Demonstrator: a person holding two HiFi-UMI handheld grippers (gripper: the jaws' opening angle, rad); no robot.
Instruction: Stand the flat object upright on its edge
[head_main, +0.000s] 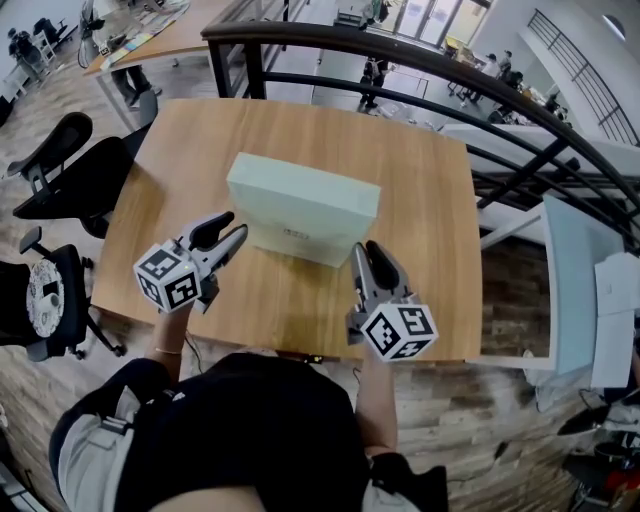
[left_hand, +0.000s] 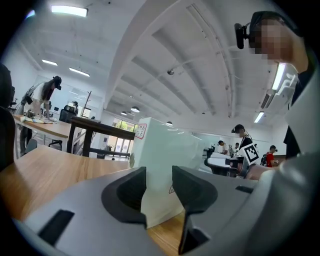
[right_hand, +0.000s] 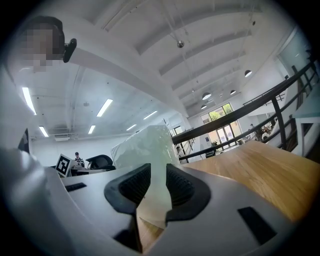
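Pale green and wrapped in a shiny film, the box (head_main: 300, 205) is in the middle of the wooden table (head_main: 430, 170). From the head view I judge that it stands on one long edge. The face turned upward is narrow, and the broad face with a small label (head_main: 296, 237) looks toward the person. I cannot exclude a slight lean.

The left gripper (head_main: 238, 232) is at the near left bottom corner of the box. Its jaws are only a little apart. In the left gripper view the vertical corner of the box shows through this narrow gap, beyond the pads and not clamped by them. A red-framed sticker (left_hand: 140, 131) sits high on the side face of the box.

The right gripper (head_main: 362, 250) is at the near right bottom corner of the box, also with a narrow gap between the jaws. The filmed edge of the box fills the gap in the right gripper view. Whether the tips touch the box, I cannot tell.

I think the grippers are placed one at each low corner so that the box cannot slide toward the person or fall on its broad face. The box is too thick for such a narrow gap, so they guard it and do not hold it. If the box balances alone, the task is nearly done. The risk is a tip-over, because the bottom edge is narrow.
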